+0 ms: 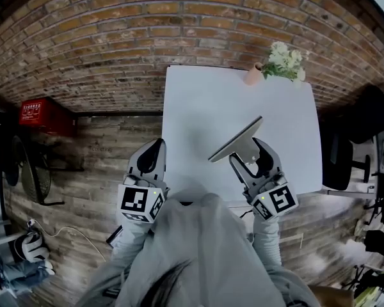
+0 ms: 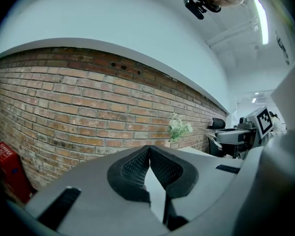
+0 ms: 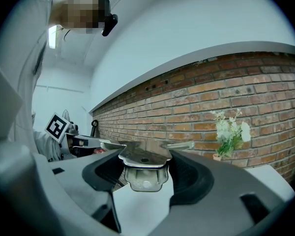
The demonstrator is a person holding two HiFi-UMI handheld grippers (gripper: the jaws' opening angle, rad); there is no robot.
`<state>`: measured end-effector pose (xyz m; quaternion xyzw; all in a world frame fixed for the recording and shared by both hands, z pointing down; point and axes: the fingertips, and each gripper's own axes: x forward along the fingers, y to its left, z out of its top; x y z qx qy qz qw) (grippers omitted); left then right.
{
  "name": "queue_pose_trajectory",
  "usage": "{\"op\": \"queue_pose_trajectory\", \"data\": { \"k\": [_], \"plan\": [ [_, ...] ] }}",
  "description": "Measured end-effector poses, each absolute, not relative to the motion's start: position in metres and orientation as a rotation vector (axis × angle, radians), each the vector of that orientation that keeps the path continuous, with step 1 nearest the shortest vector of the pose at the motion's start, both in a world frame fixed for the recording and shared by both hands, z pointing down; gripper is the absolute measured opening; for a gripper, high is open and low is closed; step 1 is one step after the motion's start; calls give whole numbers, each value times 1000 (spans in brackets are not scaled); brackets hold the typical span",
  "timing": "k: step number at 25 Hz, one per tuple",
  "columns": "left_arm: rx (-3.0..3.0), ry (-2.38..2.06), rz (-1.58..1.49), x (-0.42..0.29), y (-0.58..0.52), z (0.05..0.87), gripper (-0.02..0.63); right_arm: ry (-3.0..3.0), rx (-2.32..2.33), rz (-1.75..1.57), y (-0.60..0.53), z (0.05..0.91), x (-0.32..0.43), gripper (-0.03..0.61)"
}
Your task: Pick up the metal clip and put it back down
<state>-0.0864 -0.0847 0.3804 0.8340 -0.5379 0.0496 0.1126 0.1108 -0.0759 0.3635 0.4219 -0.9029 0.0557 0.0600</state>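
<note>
The metal clip (image 1: 236,140) is a long flat silver bar with a bracket. It is held up off the white table (image 1: 198,101), slanting from lower left to upper right. My right gripper (image 1: 248,158) is shut on its bracket; in the right gripper view the clip (image 3: 143,162) fills the space between the dark pads. My left gripper (image 1: 155,153) hangs at the table's left front edge, shut, its ribbed pads (image 2: 137,167) pressed together with nothing between them. In the left gripper view the right gripper (image 2: 236,136) and the clip show at the far right.
A small pot of white flowers (image 1: 281,62) stands at the table's far right corner by the brick wall (image 1: 147,37). A red box (image 1: 41,115) sits on the wooden floor at left. A dark chair (image 1: 338,158) stands right of the table.
</note>
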Motion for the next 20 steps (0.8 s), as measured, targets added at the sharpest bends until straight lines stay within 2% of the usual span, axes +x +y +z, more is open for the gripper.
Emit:
{"op": "queue_pose_trajectory", "data": {
  "k": [20],
  "plan": [
    [2396, -1573, 163, -98, -91, 395, 26, -2637, 1086, 110, -92, 388, 84, 296]
  ]
}}
